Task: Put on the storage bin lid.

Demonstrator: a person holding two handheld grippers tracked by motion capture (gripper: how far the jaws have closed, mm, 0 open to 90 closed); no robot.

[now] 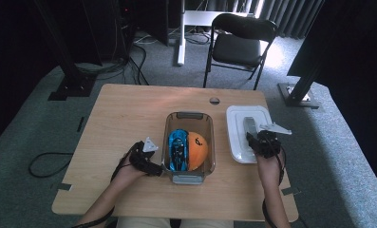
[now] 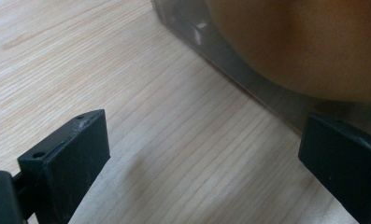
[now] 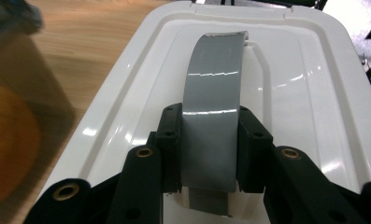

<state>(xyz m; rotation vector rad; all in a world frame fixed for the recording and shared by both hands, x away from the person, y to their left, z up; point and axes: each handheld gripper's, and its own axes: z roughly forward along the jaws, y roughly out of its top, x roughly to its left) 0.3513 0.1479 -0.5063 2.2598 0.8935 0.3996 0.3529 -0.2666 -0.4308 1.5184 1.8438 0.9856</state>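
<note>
Right gripper: jaws clenched on the grey handle of the white lid, 1 pad on each edge of the strap, grip low on the arch near its closer end. In the high view the lid sits on the table just right of the clear bin, and the right gripper is over the lid's near half.

Left gripper: jaws wide apart, holding nothing, 1 pad on bare wood, the other up against the bin wall. High view puts the left gripper at the bin's near-left corner.

Bin holds a blue toy car and an orange ball, both inside the rim.

My read of the step: lid goes onto the bin.

- Grip is off-centre on the strap, so expect the far end of the lid to droop. Lift level, slow.
- Strap looks flexible; lid may swing. Let it settle before lowering.
- Clear the bin's right rim fully before moving across.
- Use the left gripper to brace the bin so it can't slide.
- Line up the grey latch tabs, then lower flat.
</note>
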